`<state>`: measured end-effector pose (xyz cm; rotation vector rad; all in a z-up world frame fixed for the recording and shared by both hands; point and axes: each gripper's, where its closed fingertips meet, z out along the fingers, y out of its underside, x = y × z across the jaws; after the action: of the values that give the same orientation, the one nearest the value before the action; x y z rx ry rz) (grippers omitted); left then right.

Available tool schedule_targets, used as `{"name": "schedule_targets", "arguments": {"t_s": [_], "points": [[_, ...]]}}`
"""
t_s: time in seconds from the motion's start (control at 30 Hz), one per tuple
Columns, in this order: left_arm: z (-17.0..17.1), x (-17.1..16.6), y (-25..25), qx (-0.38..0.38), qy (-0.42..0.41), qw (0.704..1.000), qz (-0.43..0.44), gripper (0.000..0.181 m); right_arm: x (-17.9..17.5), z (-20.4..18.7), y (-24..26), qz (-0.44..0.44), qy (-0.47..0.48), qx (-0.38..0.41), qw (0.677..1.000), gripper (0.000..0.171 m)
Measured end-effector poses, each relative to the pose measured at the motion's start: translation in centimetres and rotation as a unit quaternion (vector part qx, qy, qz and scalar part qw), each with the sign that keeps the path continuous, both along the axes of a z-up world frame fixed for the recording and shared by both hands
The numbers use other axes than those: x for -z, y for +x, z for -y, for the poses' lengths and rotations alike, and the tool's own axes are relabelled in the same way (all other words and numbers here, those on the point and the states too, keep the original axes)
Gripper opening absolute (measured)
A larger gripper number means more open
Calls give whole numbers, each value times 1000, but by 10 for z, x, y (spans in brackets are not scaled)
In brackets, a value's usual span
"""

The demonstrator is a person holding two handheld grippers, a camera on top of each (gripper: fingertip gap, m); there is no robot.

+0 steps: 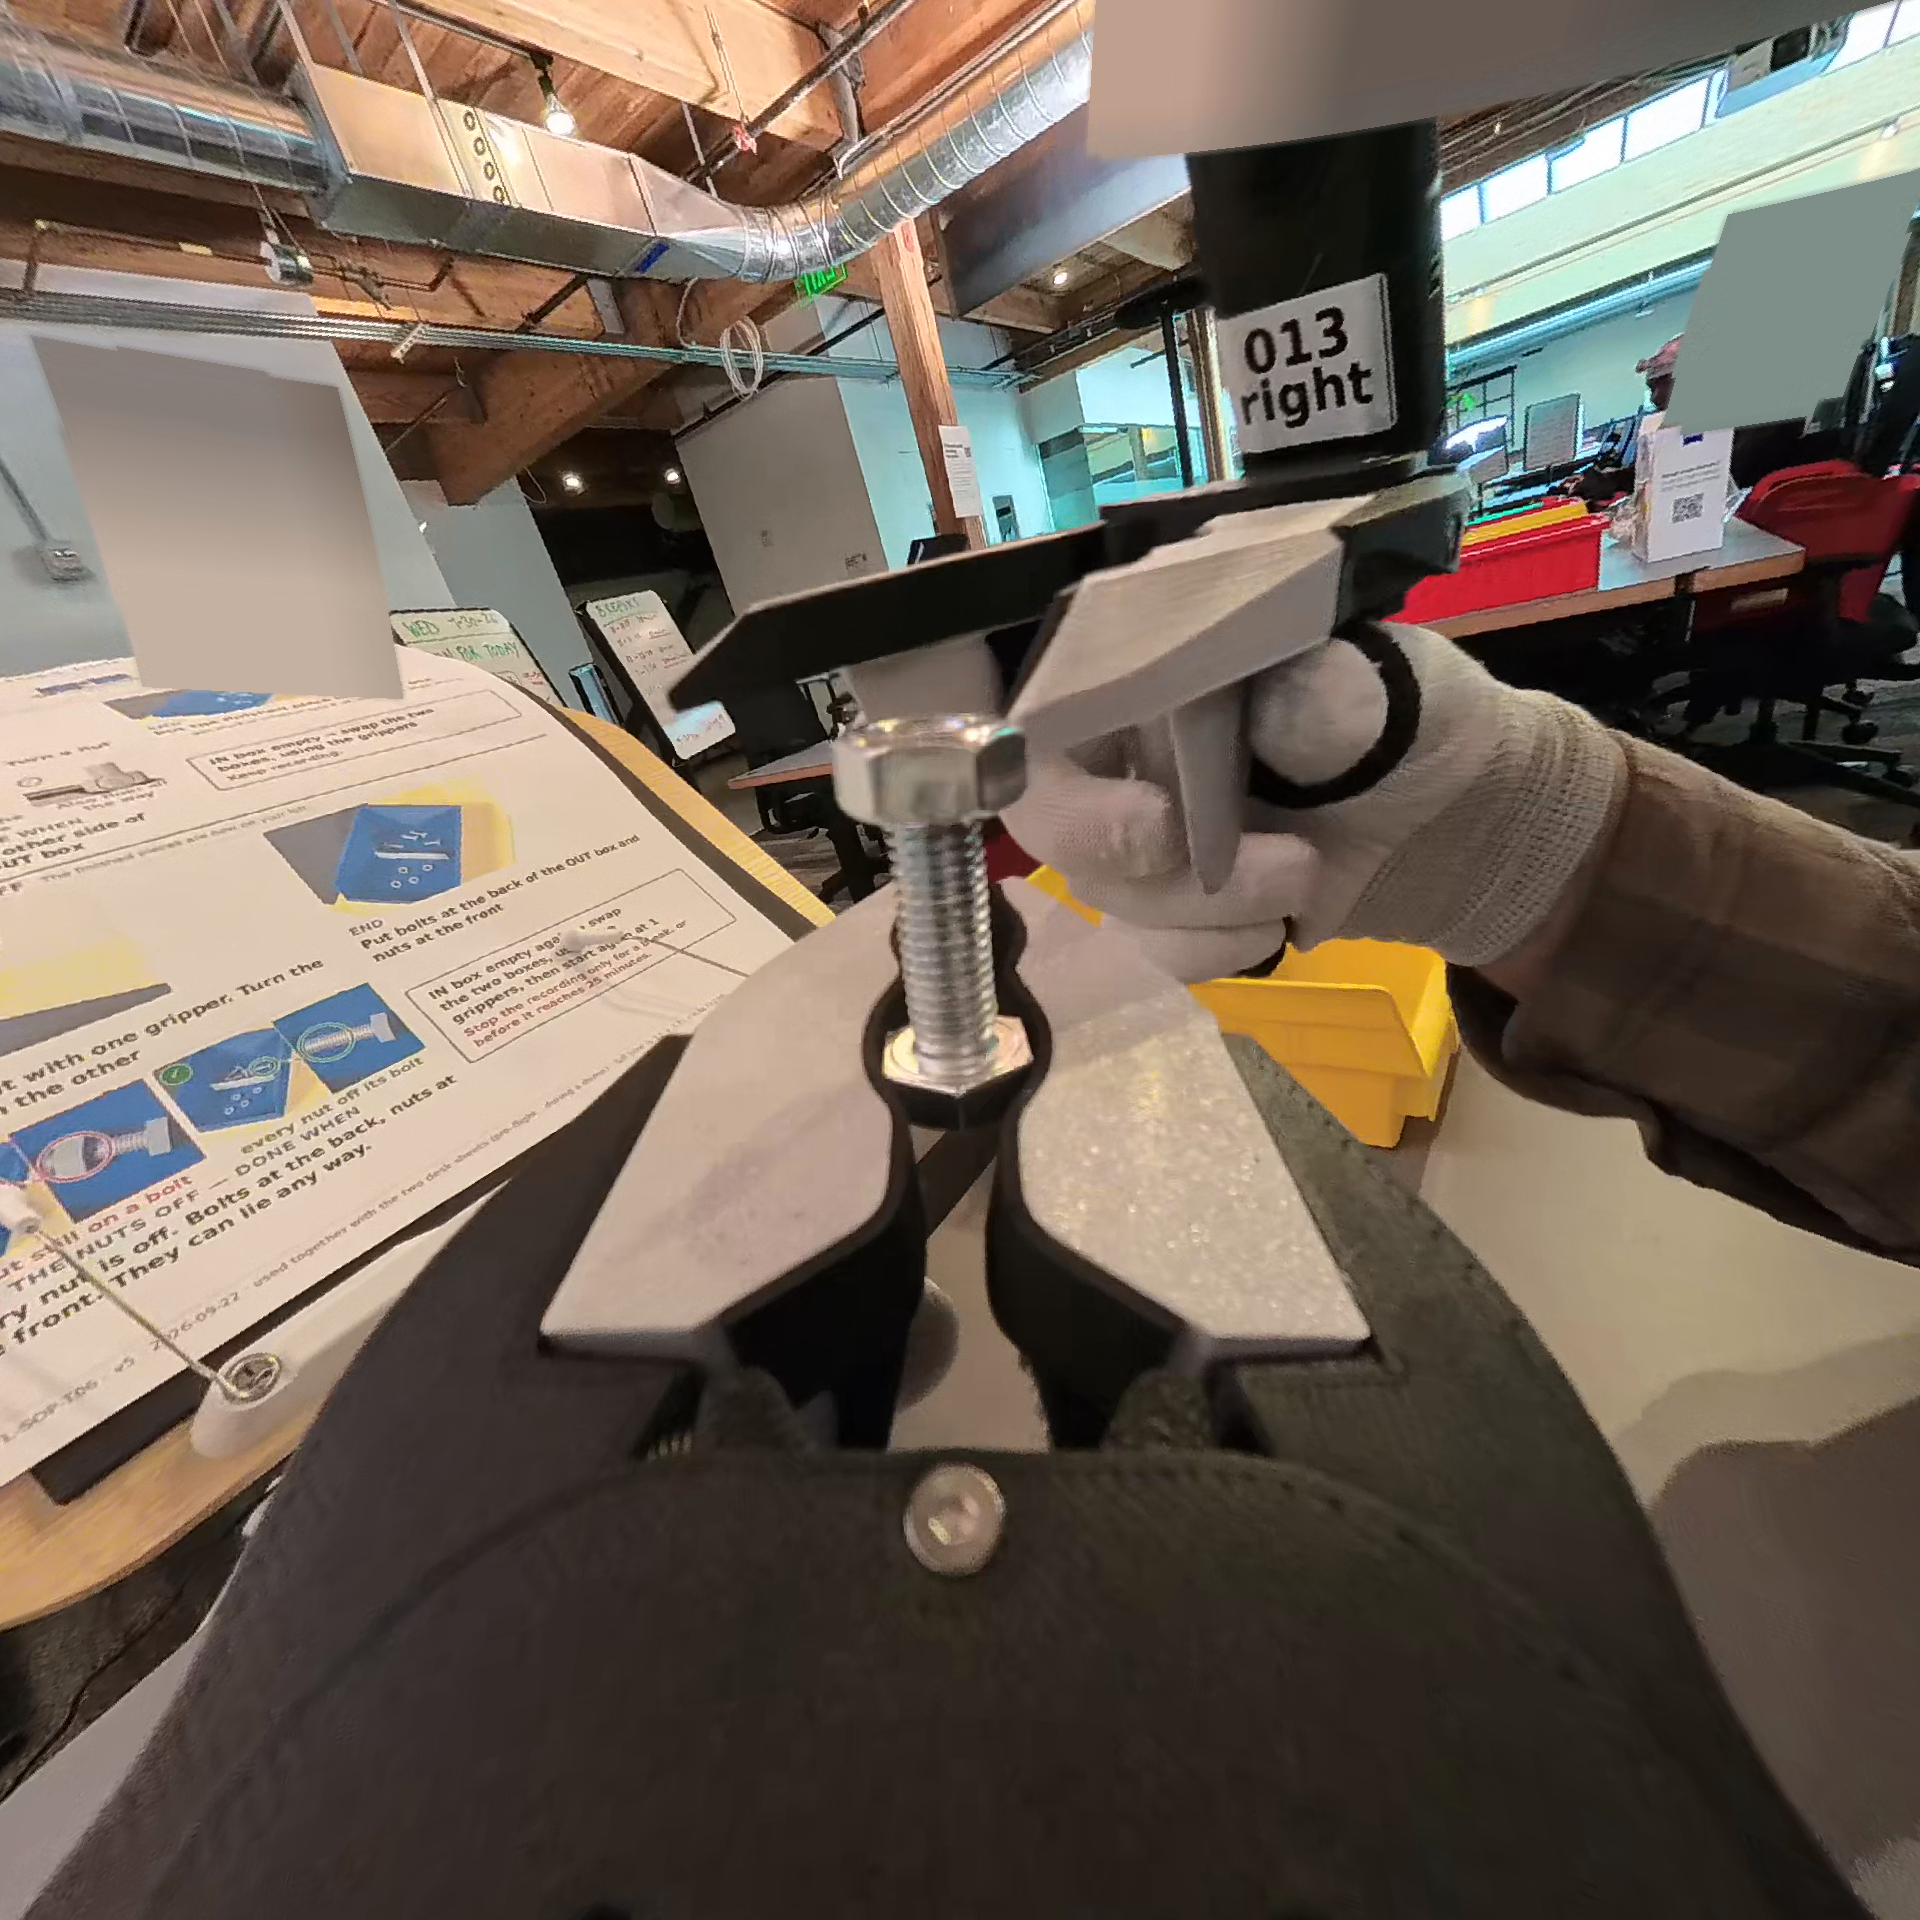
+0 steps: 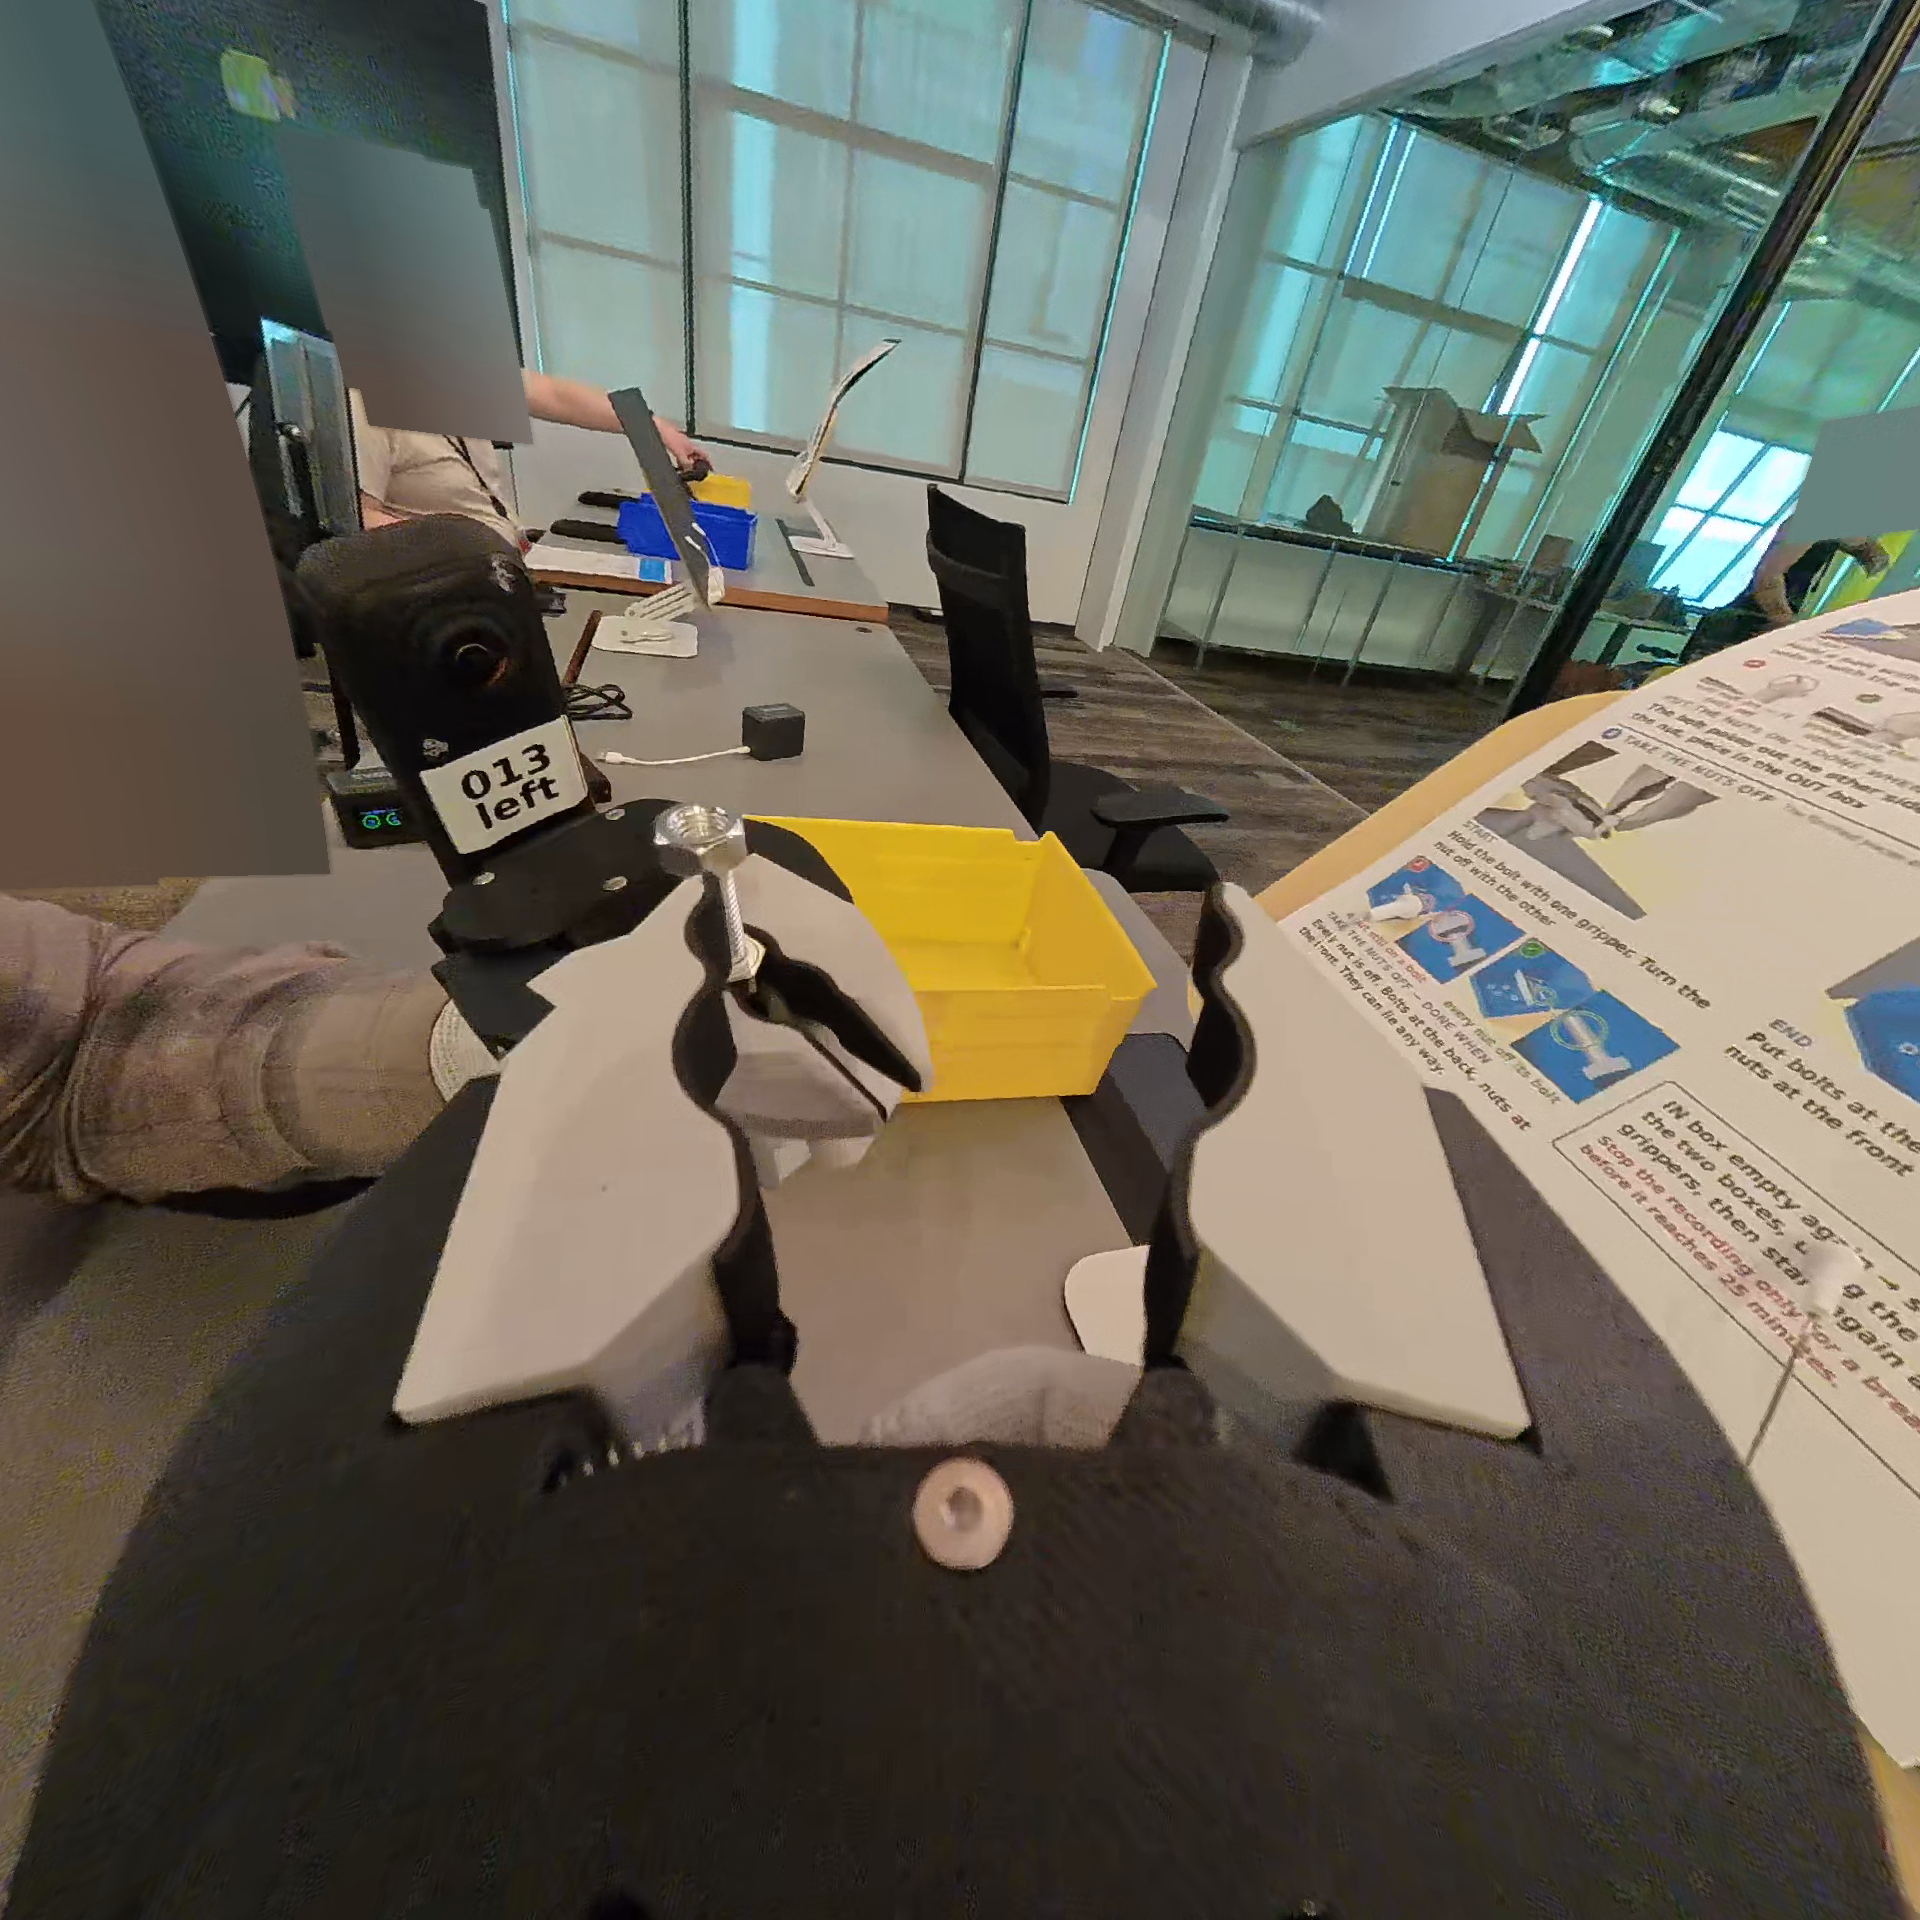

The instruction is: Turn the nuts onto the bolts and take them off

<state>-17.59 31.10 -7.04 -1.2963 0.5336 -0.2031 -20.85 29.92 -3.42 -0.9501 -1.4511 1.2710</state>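
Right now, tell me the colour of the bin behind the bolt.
Yellow: the bin shows best in the right wrist view.

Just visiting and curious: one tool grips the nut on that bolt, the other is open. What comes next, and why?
Probably close the open right tool on the bolt head, then turn it: the left tool clamps only the nut, low on the thread.

Silver hex bolt upright, head up, nut at its lower end

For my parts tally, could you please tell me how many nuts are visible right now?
1: a silver hexagonal steel nut sits low on the upright threaded bolt, clamped in the left gripper. Others may be hidden inside the yellow plastic bin.
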Motion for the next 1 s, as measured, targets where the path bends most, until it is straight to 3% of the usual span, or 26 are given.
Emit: {"name": "schedule_targets", "arguments": {"t_s": [0.17, 0.27, 0.37, 0.67, 0.83, 0.9, 1.0], "points": [[-6, 5, -6, -20, -9, 1000, -6, 9, -2, 10, 5, 5, 22, -10, 1000, 87], [-15, 13, -20, -84, -10, 995, -51, 9, 9, 19, 1, 39, 57, -4, 998, 70], [-26, 26, -35, -165, -2, 977, -134, 9, 13, 21, -1, 69, 60, 3, 996, 41], [-37, 40, -59, -288, 28, 926, -243, 9, 53, 14, -13, 184, 34, 24, 982, 28], [-38, 43, -57, -274, 21, 928, -251, 9, 55, 14, -14, 180, 60, 19, 982, 17], [-37, 48, -49, -226, -9, 940, -256, 9, 56, 13, -12, 179, 85, 14, 980, 16], [-24, 58, -25, -95, -68, 963, -243, 10, 56, 20, -4, 179, 107, -18, 978, 16]]}}
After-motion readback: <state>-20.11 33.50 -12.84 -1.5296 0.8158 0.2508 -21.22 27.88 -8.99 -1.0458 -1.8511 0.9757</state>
